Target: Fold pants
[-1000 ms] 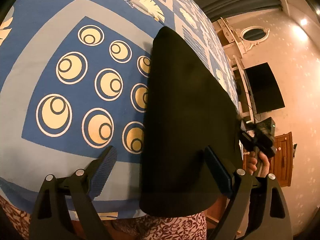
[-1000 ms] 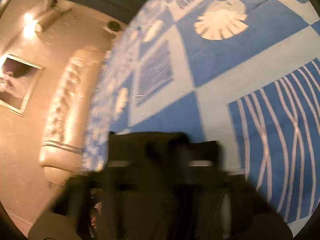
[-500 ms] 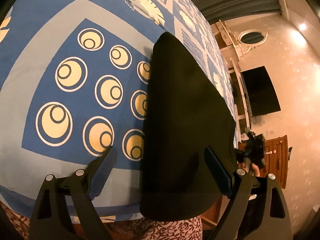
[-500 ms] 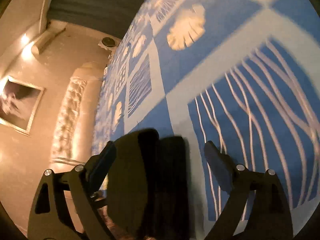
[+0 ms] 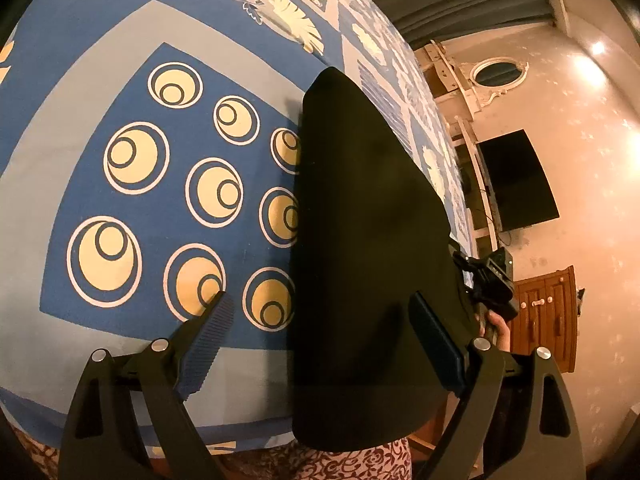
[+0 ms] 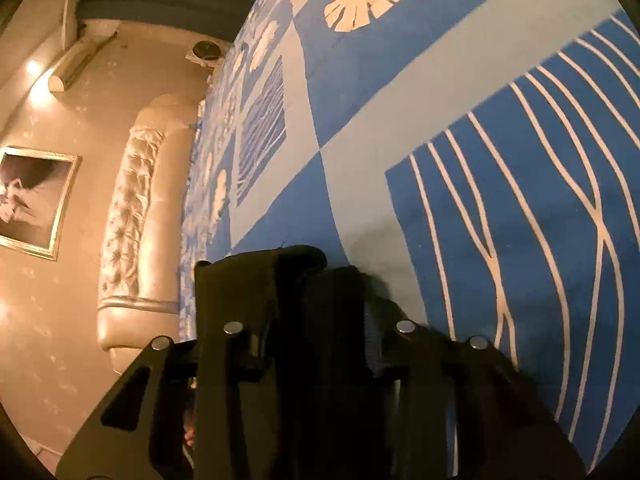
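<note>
Black pants point(image 5: 360, 240) lie flat as a long folded strip on the blue patterned bedspread point(image 5: 120, 80), running away from me at the bed's near edge. My left gripper point(image 5: 320, 332) is open and empty, its jaws straddling the near end of the pants. In the right wrist view my right gripper point(image 6: 320, 320) is shut on a thick bunch of the black pants fabric point(image 6: 260, 280) at the bed surface. The right gripper also shows in the left wrist view point(image 5: 488, 284), at the far right edge of the pants.
The bedspread point(image 6: 480, 120) fills most of both views. A padded headboard point(image 6: 132, 208) and a framed picture point(image 6: 32, 200) stand at the left. A wall TV point(image 5: 516, 184) and wooden cabinet point(image 5: 548, 320) stand at the right.
My right gripper was open half a second ago and has closed on the pants fabric. The left gripper has stayed open in place over the pants.
</note>
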A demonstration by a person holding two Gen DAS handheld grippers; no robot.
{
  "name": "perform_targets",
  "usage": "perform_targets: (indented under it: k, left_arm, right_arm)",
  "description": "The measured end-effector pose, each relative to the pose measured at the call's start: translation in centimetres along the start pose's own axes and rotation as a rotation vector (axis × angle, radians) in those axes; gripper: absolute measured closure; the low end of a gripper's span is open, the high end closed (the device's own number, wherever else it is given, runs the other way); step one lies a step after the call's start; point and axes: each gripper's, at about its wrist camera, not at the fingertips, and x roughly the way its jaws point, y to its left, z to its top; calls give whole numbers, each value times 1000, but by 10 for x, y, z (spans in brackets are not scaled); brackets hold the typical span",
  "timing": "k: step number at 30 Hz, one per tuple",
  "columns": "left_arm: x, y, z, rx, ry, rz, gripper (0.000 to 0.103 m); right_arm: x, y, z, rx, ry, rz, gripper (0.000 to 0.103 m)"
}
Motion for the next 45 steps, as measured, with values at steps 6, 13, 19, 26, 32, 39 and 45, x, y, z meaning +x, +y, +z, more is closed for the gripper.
perform_targets:
  k: [6, 13, 19, 26, 32, 39, 45]
  left_arm:
    - [-4, 3, -2, -2, 15, -24, 15]
    - [-9, 7, -7, -25, 20, -77, 15]
    - [-1, 1, -13, -12, 82, -139, 15]
    - [21, -18, -17, 94, 142, -124, 33]
    - [19, -24, -23, 201, 103, -51, 40]
    - [-4, -5, 7, 57, 25, -143, 18]
    - [30, 4, 36, 5, 50, -148, 18]
  right_arm:
    - [-25, -14, -21, 38, 6, 117, 40]
    - [-51, -21, -74, 31, 77, 212, 23]
    - [-52, -16, -102, -13, 97, 200, 16]
    - [-38, -5, -110, -71, 107, 50, 62]
    - [-42, -8, -112, -65, 85, 103, 52]
    - [-54, -2, -82, -52, 31, 122, 20]
    - [-27, 2, -53, -62, 41, 131, 15]
